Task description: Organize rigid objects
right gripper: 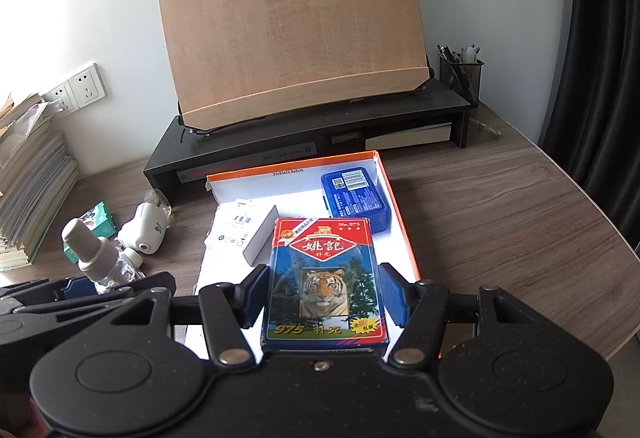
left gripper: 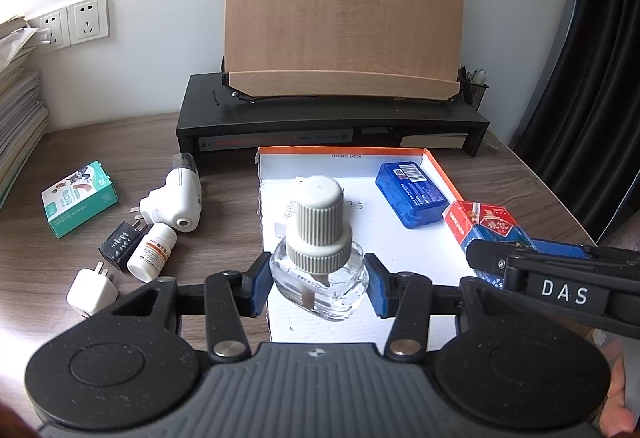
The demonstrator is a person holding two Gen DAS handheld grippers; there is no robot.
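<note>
My left gripper (left gripper: 318,284) is shut on a clear glass bottle (left gripper: 320,278) with a ribbed beige cap, held over the left front of a shallow white tray with orange rim (left gripper: 444,174). My right gripper (right gripper: 324,298) is shut on a playing card box (right gripper: 326,278) with a tiger picture, held above the tray (right gripper: 390,190). A blue case (left gripper: 412,194) lies in the tray's far right corner; it also shows in the right wrist view (right gripper: 354,194). A small white box (right gripper: 260,240) lies in the tray. The bottle also shows at the right wrist view's left (right gripper: 98,258).
On the desk left of the tray lie a white plug-in device (left gripper: 176,198), a white pill bottle (left gripper: 152,252), a black plug (left gripper: 120,244), a white plug (left gripper: 91,292) and a green box (left gripper: 78,198). A black monitor riser (left gripper: 332,118) with a wooden stand sits behind. Books are stacked at left.
</note>
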